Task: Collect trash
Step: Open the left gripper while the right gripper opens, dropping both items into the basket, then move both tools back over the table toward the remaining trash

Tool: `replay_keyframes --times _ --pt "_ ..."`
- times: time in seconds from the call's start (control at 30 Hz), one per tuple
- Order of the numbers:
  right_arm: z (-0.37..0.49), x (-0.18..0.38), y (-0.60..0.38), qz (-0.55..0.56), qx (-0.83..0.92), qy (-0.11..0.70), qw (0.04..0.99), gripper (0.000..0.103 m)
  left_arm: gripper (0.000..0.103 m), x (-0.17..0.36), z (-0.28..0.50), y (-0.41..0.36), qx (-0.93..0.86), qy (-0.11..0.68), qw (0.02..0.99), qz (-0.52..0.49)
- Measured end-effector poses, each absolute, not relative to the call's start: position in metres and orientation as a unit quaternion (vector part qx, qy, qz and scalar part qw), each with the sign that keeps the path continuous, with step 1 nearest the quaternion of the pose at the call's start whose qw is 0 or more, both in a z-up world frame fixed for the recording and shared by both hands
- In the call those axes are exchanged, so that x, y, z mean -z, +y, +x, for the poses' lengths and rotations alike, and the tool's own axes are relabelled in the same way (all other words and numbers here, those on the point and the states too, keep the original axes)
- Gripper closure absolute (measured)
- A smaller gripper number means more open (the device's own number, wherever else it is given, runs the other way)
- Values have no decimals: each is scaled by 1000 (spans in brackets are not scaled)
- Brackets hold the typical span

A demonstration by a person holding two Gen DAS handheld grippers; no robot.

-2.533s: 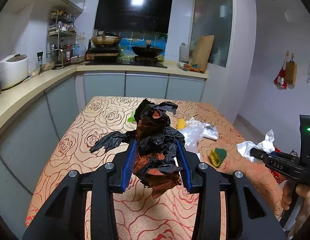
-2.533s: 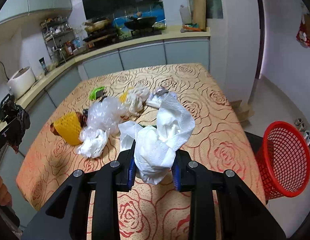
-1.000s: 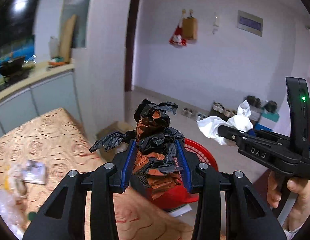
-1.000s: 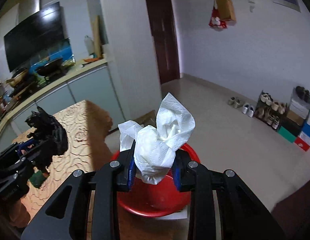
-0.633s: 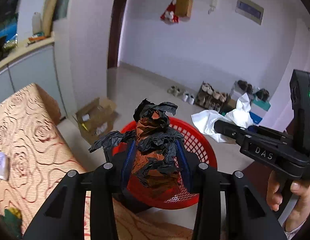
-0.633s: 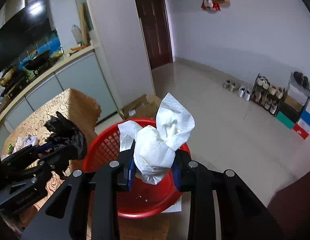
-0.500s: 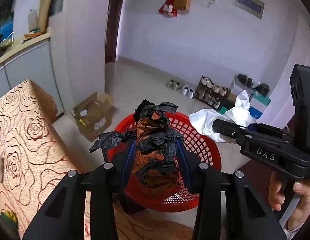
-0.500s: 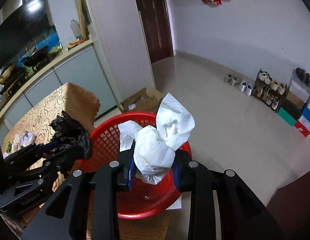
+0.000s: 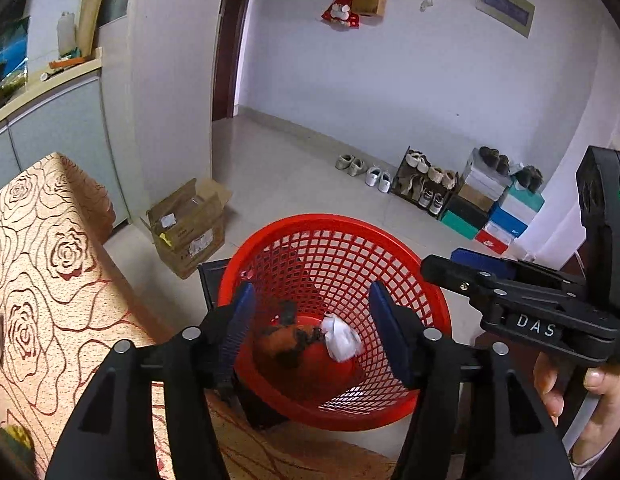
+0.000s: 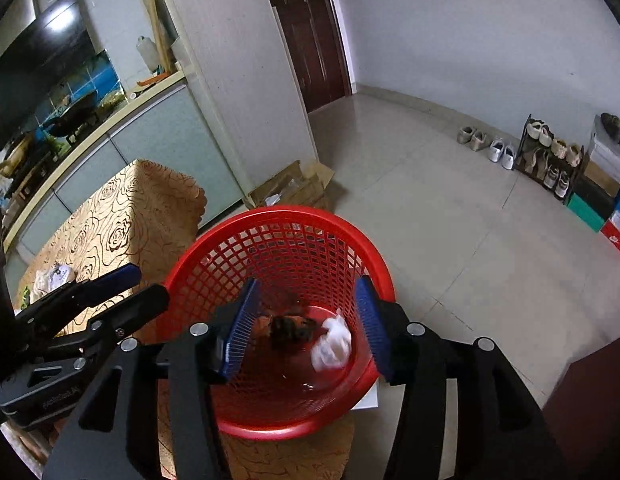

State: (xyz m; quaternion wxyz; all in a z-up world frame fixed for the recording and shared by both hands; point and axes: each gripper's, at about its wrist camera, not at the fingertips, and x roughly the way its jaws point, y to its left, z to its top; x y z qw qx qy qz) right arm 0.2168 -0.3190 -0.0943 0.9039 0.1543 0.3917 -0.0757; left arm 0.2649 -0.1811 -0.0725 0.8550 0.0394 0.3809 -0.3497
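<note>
A red mesh basket (image 9: 338, 236) stands on the floor beside the table; it also shows in the right wrist view (image 10: 230, 256). In its bottom lie the black and orange crumpled wad (image 9: 284, 338) and the white tissue wad (image 9: 342, 338), also seen from the right wrist as the dark wad (image 10: 288, 328) and the tissue (image 10: 330, 346). My left gripper (image 9: 312, 334) is open and empty above the basket. My right gripper (image 10: 306, 328) is open and empty above it too, and shows from the side in the left wrist view (image 9: 462, 276).
The table with its rose-patterned cloth (image 9: 42, 280) lies to the left, with some trash at its far edge (image 10: 50, 276). A cardboard box (image 9: 186, 224) sits on the floor behind the basket. A shoe rack and shoe boxes (image 9: 462, 196) line the far wall.
Both grippers opened over the red basket. The black and orange wad and the white tissue dropped out of them and now lie in the basket's bottom.
</note>
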Motion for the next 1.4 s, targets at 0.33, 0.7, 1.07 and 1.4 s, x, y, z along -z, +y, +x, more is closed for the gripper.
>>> replay_keyframes --times 0.33,0.7,1.07,1.4 --pt "201 77 -302 126 85 369 917 48 34 49 252 -155 322 355 877 24" --pt "184 51 -263 80 69 330 938 42 31 19 225 -101 273 321 907 -5" --pt "177 34 -199 52 10 314 948 39 30 -7 186 -16 183 291 939 -27" --pt "173 22 -128 26 -50 307 950 35 30 -13 144 83 73 276 958 -35"
